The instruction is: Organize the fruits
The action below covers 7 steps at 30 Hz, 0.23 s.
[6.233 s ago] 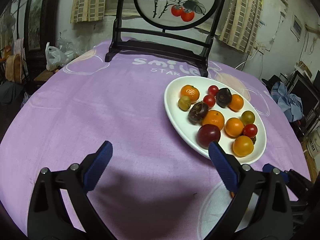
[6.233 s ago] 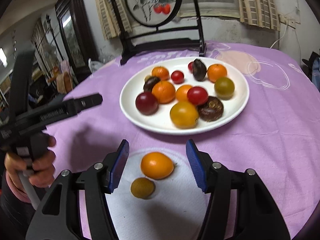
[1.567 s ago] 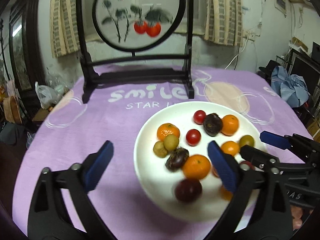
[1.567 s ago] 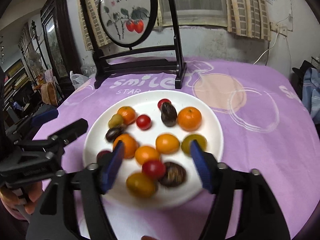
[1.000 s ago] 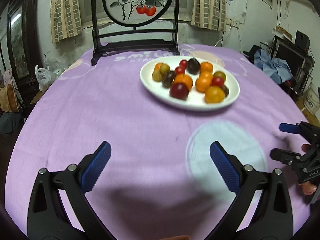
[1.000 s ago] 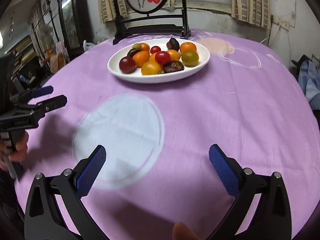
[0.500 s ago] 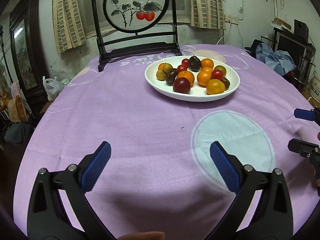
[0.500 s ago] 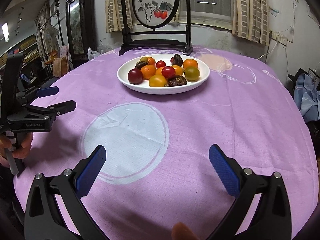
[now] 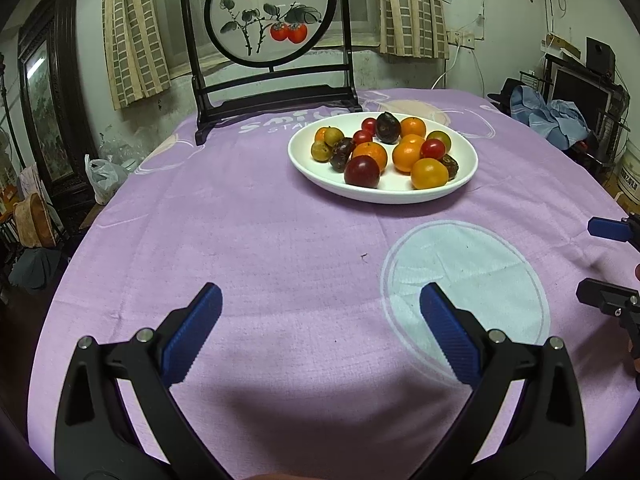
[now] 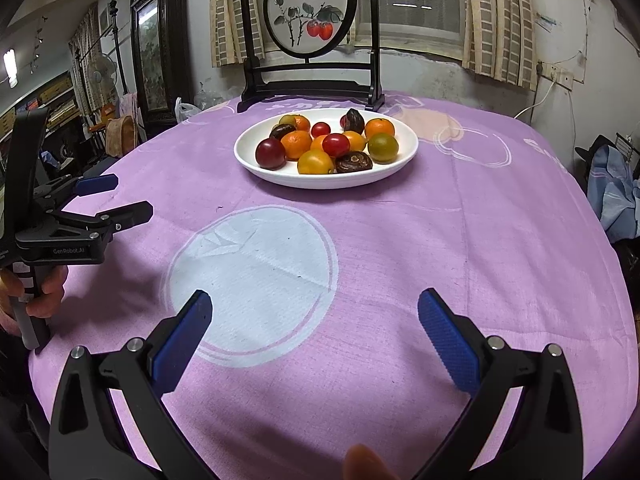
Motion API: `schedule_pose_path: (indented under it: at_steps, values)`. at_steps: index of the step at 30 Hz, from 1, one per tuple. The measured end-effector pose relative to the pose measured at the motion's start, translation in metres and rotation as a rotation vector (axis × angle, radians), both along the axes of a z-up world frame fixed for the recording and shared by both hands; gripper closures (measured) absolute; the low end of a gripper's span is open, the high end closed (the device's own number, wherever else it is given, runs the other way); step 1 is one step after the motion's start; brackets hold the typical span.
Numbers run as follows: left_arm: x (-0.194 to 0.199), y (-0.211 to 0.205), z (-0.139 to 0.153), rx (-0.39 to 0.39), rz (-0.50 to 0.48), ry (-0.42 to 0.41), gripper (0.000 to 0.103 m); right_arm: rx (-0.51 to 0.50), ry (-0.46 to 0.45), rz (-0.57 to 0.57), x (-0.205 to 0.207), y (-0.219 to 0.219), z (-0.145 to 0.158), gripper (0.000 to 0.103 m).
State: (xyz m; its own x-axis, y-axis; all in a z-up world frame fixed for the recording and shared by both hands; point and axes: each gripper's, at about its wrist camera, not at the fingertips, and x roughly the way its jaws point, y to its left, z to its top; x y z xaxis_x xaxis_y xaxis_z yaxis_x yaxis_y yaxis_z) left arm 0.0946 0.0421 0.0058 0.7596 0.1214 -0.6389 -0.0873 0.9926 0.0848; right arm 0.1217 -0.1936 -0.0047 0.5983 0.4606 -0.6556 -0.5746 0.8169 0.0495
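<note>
Now farther from the fruit plate (image 9: pixel 468 178).

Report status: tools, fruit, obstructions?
Left tool open, empty. Right tool open, empty. Fruit all on white plate. Nothing between tools and plate.

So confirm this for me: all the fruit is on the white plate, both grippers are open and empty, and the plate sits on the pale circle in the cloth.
Wrong on the last point only. In the right wrist view the white plate sits beyond the pale circle, on plain purple cloth.

Fruits (image 9: pixel 404 156) lie on the plate (image 9: pixel 316 170), before the screen (image 9: pixel 272 40).
</note>
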Motion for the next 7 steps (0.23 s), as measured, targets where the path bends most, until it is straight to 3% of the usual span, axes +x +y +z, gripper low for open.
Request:
schedule_pose_path:
  at_steps: [7]
  values:
    - [0.0019,0.0012,-0.0001,-0.002,0.007,0.007,0.002,-0.001,0.0,-0.001,-0.0001,-0.0004,-0.0003,0.001]
